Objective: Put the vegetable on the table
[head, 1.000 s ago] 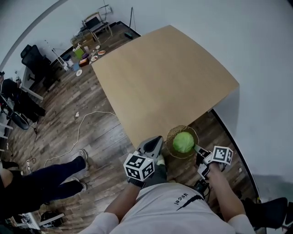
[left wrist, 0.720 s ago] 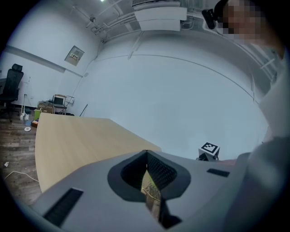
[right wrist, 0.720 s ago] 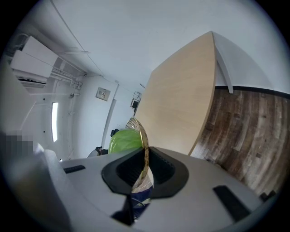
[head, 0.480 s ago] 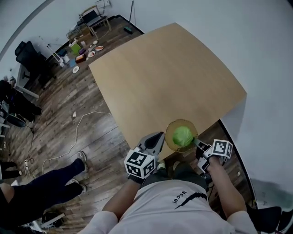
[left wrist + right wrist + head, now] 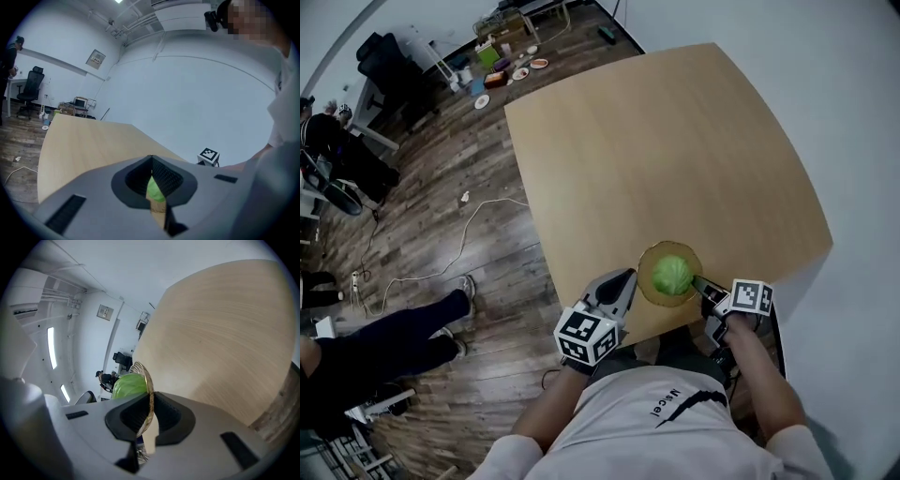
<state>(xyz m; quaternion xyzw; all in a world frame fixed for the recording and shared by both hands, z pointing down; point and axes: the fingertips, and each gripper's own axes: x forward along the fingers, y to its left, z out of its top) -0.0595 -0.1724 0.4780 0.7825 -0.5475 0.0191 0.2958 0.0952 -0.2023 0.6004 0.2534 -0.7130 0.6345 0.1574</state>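
Bowl with cabbage being held at the near table edge.
The right gripper (image 5: 703,285) fingers are being kept closed on the rim of the bowl (image 5: 648,281); the left gripper (image 5: 624,277) fingers are being held together on nothing, just beside the bowl. The cabbage (image 5: 672,275) is being carried inside the bowl, over the near edge of the table (image 5: 675,150); contact with the table cannot be confirmed. A level set-down well inward from the edge is being advised, with the rim pinch being kept firm until the base is fully supported, since a one-sided grip is judged to be risking tilt. The cabbage is round, so no long axis is being shown; the bowl's mouth is facing upward.
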